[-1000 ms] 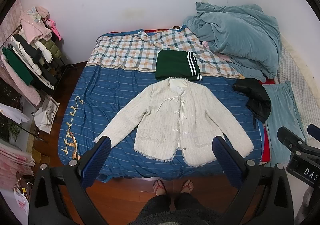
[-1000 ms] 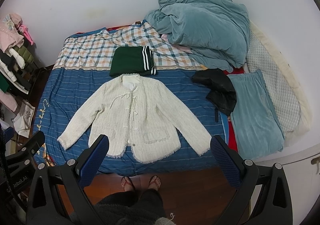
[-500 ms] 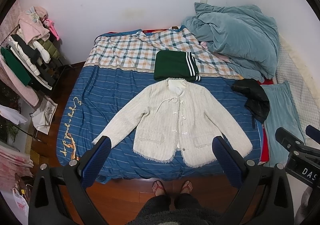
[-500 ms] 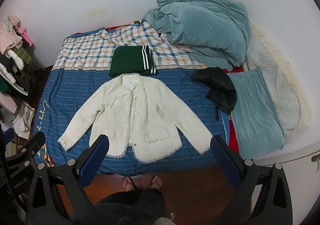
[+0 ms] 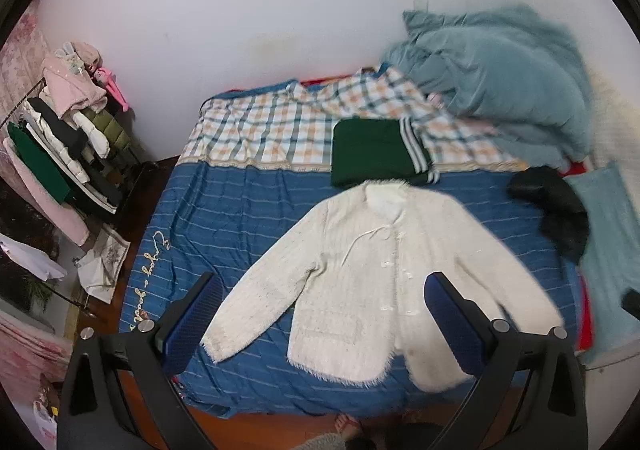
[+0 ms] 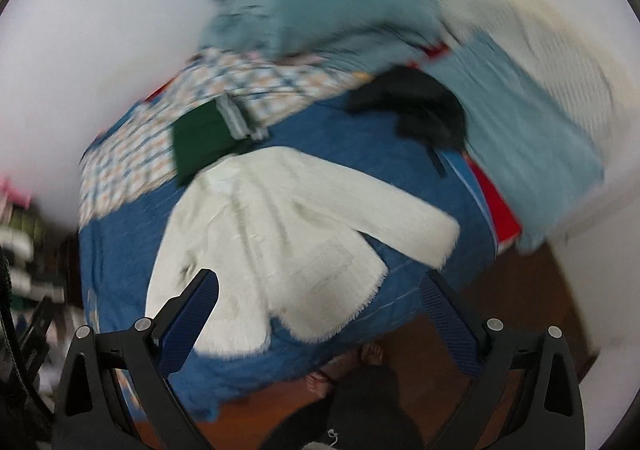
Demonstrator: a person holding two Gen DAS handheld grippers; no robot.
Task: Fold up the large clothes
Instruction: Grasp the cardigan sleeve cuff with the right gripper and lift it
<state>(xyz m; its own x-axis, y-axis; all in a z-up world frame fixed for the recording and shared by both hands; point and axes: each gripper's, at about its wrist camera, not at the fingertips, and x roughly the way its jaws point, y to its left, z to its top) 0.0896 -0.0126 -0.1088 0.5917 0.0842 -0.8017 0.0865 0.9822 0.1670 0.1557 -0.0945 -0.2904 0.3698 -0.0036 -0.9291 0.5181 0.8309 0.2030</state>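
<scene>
A cream tweed jacket [image 5: 372, 282] lies flat and face up on the blue striped bedspread [image 5: 248, 217], sleeves spread out. It also shows, blurred, in the right wrist view [image 6: 280, 234]. My left gripper [image 5: 320, 314] is open and empty, held above the jacket's hem and left sleeve. My right gripper [image 6: 318, 314] is open and empty, above the jacket's hem near the bed's front edge. Neither touches the cloth.
A folded green garment with white stripes [image 5: 376, 157] lies above the jacket's collar. A black garment [image 5: 556, 213] and teal bedding [image 5: 500, 69] lie at the right. A loaded clothes rack [image 5: 60, 145] stands at the left. The person's feet [image 6: 352, 366] stand on the wooden floor.
Both grippers have moved in toward the bed and lower; the jacket now looms larger. The right view has swung and tilted, blurring it. Both stay open.
</scene>
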